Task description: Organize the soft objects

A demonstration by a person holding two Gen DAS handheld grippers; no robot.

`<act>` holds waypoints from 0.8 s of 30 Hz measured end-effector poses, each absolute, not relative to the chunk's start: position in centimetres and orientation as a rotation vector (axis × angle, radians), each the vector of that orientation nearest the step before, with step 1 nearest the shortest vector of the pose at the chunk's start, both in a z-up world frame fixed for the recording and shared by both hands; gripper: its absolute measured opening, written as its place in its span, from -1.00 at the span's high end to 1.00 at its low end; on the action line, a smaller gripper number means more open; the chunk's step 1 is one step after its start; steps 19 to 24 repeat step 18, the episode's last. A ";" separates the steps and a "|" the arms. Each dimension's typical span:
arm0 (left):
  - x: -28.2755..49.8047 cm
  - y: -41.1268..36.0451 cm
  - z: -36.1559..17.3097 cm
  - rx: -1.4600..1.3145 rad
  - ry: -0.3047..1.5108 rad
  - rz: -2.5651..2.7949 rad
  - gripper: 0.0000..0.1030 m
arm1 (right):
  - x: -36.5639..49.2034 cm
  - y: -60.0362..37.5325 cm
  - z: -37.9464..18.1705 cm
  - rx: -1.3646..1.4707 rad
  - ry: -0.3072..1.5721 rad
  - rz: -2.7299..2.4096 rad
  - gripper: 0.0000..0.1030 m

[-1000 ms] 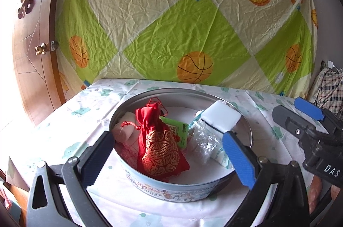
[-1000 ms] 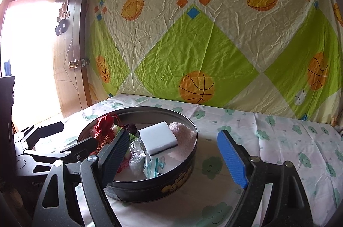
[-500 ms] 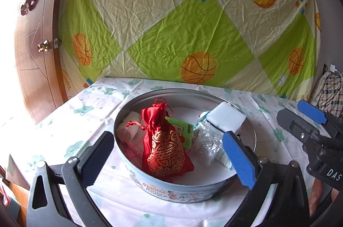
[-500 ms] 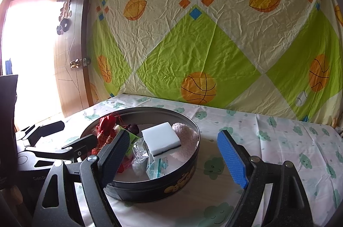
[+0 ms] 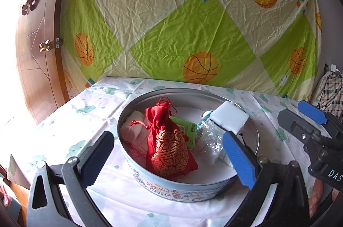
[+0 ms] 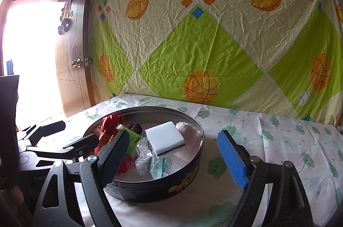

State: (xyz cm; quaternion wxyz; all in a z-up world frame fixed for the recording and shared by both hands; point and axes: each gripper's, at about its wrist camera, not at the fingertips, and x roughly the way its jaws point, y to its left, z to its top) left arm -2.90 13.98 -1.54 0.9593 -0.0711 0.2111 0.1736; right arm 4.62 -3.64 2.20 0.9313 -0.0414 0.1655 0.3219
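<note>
Red pouch (image 5: 169, 141) in the tin (image 5: 182, 190) lies between the wide-spread left gripper (image 5: 169, 154) fingers.

A round cookie tin (image 5: 175, 190) sits on a bench (image 5: 70, 119) covered with a pale cloth printed with small green clouds. Inside the tin, a red drawstring pouch (image 5: 169, 145) with gold embroidery lies near the front wall. Left of it is a pale pink soft bundle (image 5: 131, 130). Behind the pouch a green packet (image 5: 185, 130) shows, and to the right lie a crinkled clear plastic packet (image 5: 209, 141) and a white sponge block (image 5: 229, 117) propped against the tin's right side. The left hand-held gripper (image 5: 169, 152) frames the tin from the foreground, jaws spread wide, nothing between the pads. The right hand-held gripper (image 5: 308, 117) enters at the right edge. A green and cream sheet (image 5: 182, 23) with basketballs hangs behind; a wooden door (image 5: 36, 44) stands at left.
</note>
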 end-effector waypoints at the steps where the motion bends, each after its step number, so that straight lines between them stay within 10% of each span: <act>1: -2.9 14.0 -1.6 -0.145 0.429 0.354 -0.99 | 4.6 -3.6 2.1 -0.086 0.339 0.658 -0.66; 24: -3.0 14.4 -2.0 -0.146 0.416 0.360 -0.99 | 4.9 -3.4 1.5 -0.080 0.361 0.667 -0.66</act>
